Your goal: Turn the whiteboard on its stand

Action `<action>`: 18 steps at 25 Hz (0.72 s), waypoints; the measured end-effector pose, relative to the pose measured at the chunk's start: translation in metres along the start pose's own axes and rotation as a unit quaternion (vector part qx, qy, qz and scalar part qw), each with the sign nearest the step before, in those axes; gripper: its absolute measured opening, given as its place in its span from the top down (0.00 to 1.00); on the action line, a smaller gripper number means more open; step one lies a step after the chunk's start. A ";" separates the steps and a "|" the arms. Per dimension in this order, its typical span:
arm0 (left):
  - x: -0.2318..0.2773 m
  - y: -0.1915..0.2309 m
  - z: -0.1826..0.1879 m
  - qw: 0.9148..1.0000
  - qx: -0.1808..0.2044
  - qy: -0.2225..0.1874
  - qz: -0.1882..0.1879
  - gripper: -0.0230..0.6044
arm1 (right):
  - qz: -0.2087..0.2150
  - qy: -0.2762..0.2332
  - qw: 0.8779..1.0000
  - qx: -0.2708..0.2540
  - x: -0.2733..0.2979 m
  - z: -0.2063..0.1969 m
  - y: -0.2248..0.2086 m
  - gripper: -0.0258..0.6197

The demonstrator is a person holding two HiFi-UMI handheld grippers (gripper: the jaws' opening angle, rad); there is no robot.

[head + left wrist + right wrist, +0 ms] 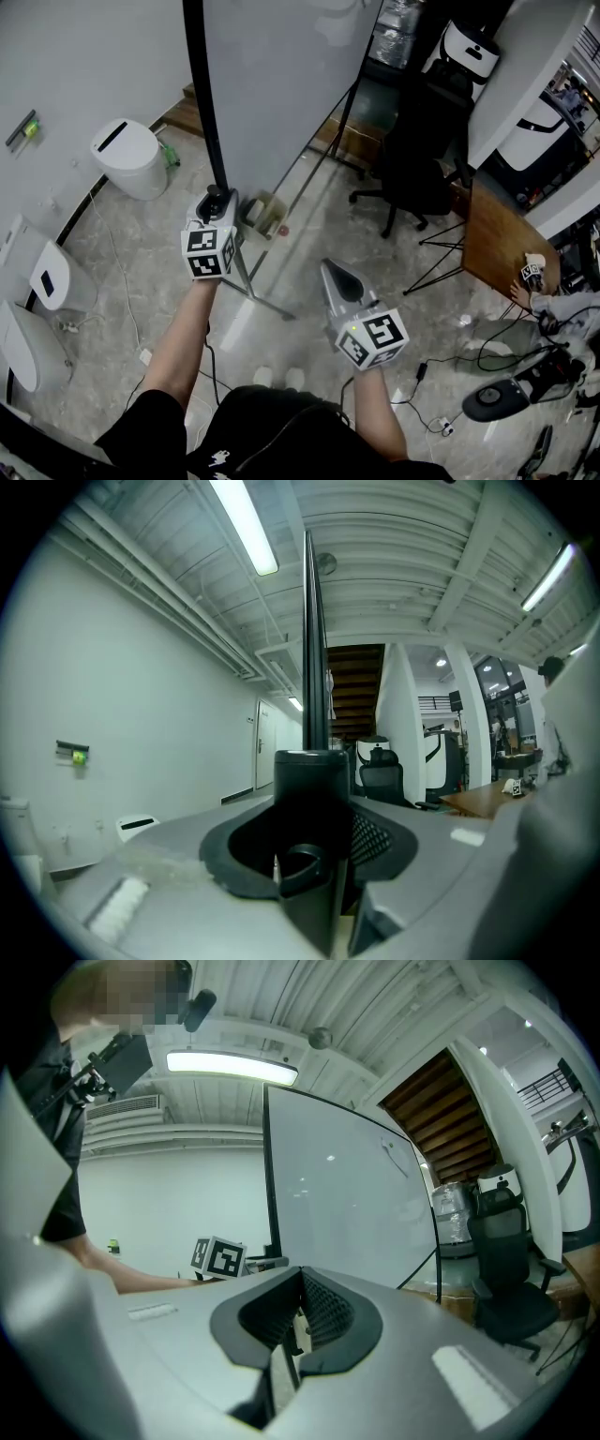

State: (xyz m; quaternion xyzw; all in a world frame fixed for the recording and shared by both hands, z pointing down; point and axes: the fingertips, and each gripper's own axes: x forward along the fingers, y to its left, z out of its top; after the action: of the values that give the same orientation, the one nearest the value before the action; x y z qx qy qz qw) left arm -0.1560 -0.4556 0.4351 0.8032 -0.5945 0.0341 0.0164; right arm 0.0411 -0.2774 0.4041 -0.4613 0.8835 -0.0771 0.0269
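You are pinching the whiteboard's [281, 84] black side frame [202, 94] with your left tongs [216, 199], and the frame is rising straight up from between the jaws in the left gripper view. The board is standing upright on its stand [265, 303] on the floor just ahead of you. Your right tongs [336, 274] are hovering pressed together on nothing, apart from the board and right of the left tongs.
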 end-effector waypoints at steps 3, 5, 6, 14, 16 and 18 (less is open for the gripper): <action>-0.005 -0.007 0.000 1.000 0.000 -0.001 0.001 0.68 | 0.001 -0.002 1.000 0.000 -0.003 0.001 0.000 0.95; -0.009 -0.012 -0.001 1.000 0.000 -0.001 0.001 0.67 | 0.002 -0.003 1.000 0.001 -0.006 0.001 -0.001 0.95; -0.011 -0.013 -0.001 1.000 0.000 -0.001 0.001 0.67 | 0.002 -0.003 1.000 0.001 -0.008 0.002 -0.001 0.95; -0.026 -0.019 -0.002 1.000 -0.002 0.001 0.001 0.68 | 0.004 -0.005 1.000 0.002 -0.014 0.001 0.003 0.95; -0.030 -0.021 -0.002 1.000 -0.003 0.001 0.001 0.67 | 0.005 -0.005 1.000 0.002 -0.016 0.002 0.005 0.95; -0.035 -0.023 -0.002 1.000 -0.003 0.002 0.001 0.67 | 0.006 -0.005 1.000 0.001 -0.019 0.003 0.006 0.95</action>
State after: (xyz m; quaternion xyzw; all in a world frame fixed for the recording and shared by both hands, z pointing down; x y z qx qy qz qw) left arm -0.1441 -0.4157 0.4346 0.8022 -0.5958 0.0338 0.0198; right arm 0.0472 -0.2591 0.3995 -0.4568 0.8858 -0.0754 0.0326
